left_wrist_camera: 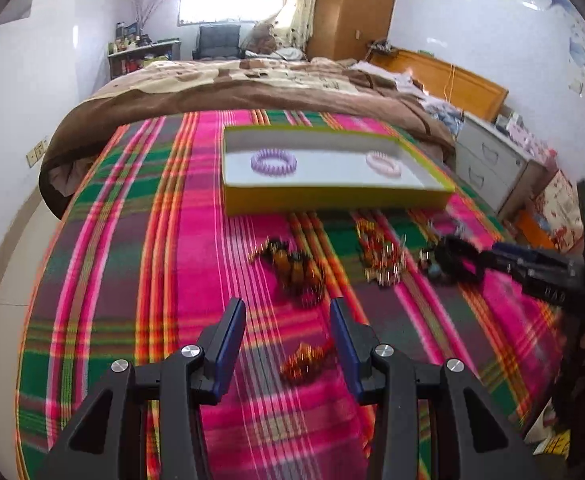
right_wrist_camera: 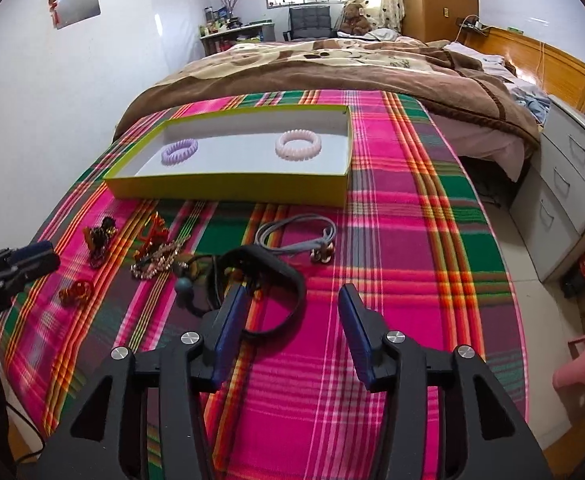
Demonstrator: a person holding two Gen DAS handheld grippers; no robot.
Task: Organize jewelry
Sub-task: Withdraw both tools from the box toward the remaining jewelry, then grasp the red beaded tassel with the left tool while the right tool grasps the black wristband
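A yellow-green box [left_wrist_camera: 332, 196] [right_wrist_camera: 228, 188] lies on the plaid blanket and holds a purple coil bracelet [left_wrist_camera: 273, 163] [right_wrist_camera: 179, 151] and a pink one [left_wrist_camera: 383, 163] [right_wrist_camera: 297, 143]. Loose jewelry lies in front of it: an amber bead piece [left_wrist_camera: 296, 268] [right_wrist_camera: 99, 238], a gold-red chain [left_wrist_camera: 380, 258] [right_wrist_camera: 154, 256], a small orange piece [left_wrist_camera: 304, 362] [right_wrist_camera: 75, 291], a black band [right_wrist_camera: 268, 292] and a grey cord [right_wrist_camera: 296, 236]. My left gripper [left_wrist_camera: 288, 322] is open above the small orange piece. My right gripper [right_wrist_camera: 294, 308] is open, its left finger over the black band.
The plaid blanket [right_wrist_camera: 412, 240] covers the bed end, with a brown quilt [right_wrist_camera: 332, 76] behind the box. Grey drawers [right_wrist_camera: 564, 184] and a pink stool [right_wrist_camera: 584, 364] stand on the right. The right gripper shows in the left wrist view [left_wrist_camera: 532, 268].
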